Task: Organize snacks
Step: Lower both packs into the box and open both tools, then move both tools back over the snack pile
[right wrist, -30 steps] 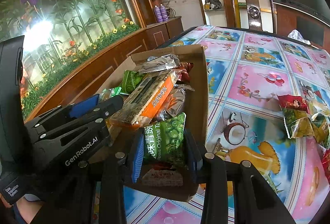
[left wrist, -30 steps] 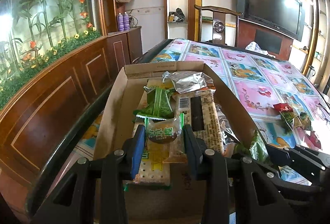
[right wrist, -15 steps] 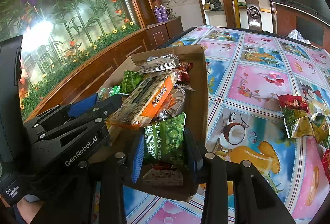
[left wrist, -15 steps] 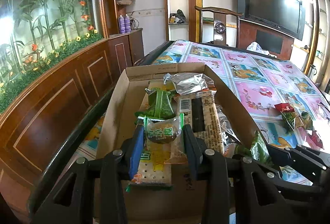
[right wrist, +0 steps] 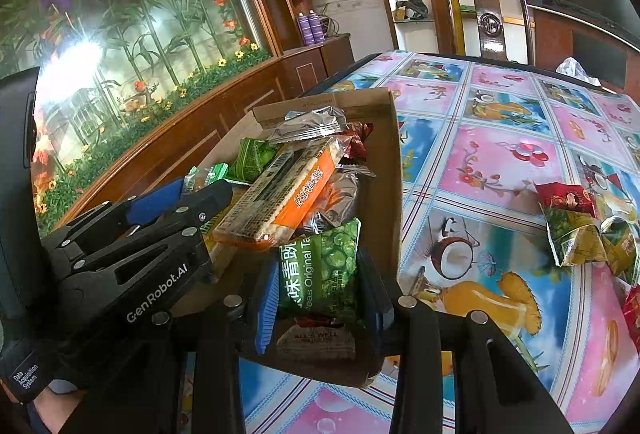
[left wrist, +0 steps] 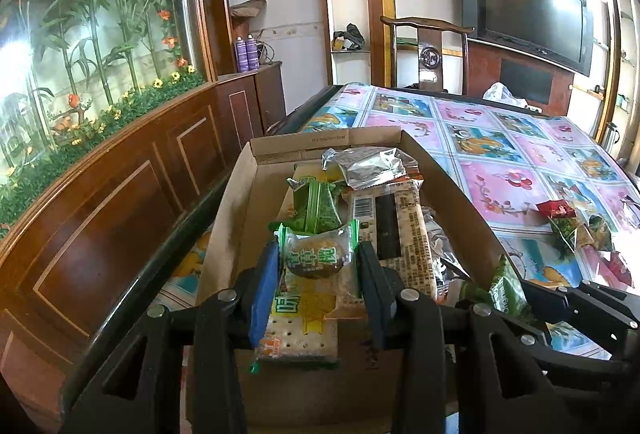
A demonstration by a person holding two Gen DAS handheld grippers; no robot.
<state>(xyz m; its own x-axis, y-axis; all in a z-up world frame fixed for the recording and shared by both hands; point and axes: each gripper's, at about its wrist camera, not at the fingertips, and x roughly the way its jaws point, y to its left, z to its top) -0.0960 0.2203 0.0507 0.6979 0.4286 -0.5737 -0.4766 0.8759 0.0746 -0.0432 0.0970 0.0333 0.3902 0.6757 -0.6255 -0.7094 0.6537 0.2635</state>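
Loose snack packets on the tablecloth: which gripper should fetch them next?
Probably right. The loose packets lie on the right gripper's side, but it holds the green pea bag over the box.

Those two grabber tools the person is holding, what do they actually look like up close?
Both are black plastic tools with slotted arms and round silver rivets. Each finger is lined with a blue ribbed pad. On the left gripper, seen from the right wrist camera, white lettering reads "GenRobot.AI", and a tag says "Data Acquisition System". The right gripper has the same build. No cables show.
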